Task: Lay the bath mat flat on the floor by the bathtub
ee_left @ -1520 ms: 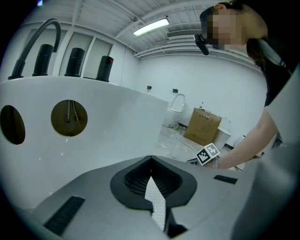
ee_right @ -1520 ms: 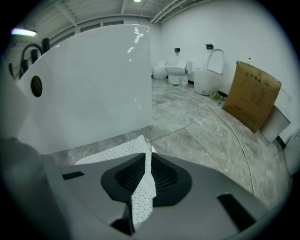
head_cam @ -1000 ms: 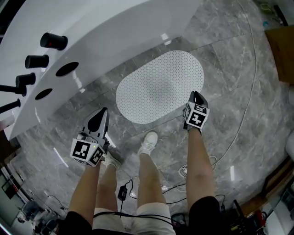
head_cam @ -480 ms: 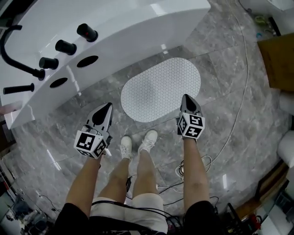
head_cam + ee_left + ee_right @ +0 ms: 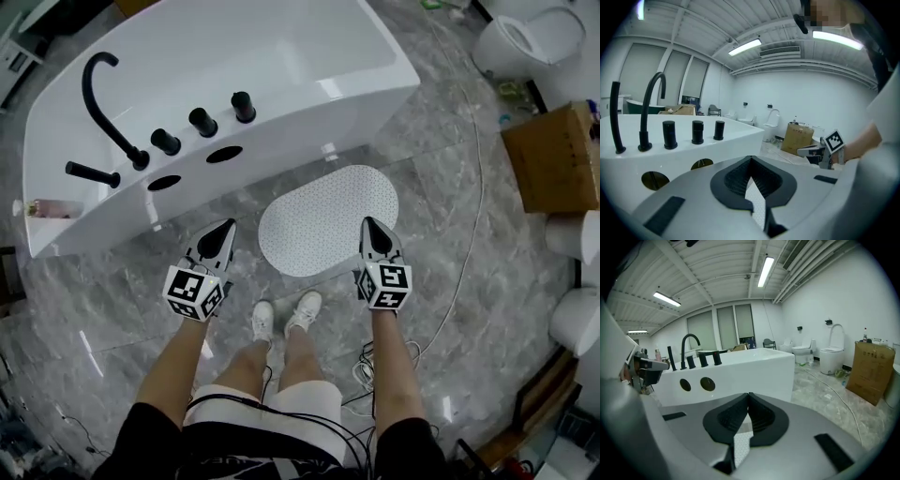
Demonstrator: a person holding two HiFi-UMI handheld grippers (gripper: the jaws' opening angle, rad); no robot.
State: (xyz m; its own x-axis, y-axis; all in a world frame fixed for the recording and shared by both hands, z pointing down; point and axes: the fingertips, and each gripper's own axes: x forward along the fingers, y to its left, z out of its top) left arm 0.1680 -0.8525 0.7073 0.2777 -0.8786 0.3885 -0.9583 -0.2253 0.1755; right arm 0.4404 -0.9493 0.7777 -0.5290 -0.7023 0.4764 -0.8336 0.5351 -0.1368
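A white oval mat point(image 5: 328, 218) lies flat on the grey marble floor point(image 5: 450, 234), just beside the white tub point(image 5: 281, 66). We hold the left gripper point(image 5: 228, 227) left of the mat and the right gripper point(image 5: 367, 223) above its right edge. Both pairs of fingers are closed tip to tip, holding nothing.

Cardboard box point(image 5: 553, 155) and white toilet point(image 5: 525, 37) — near, not touching.
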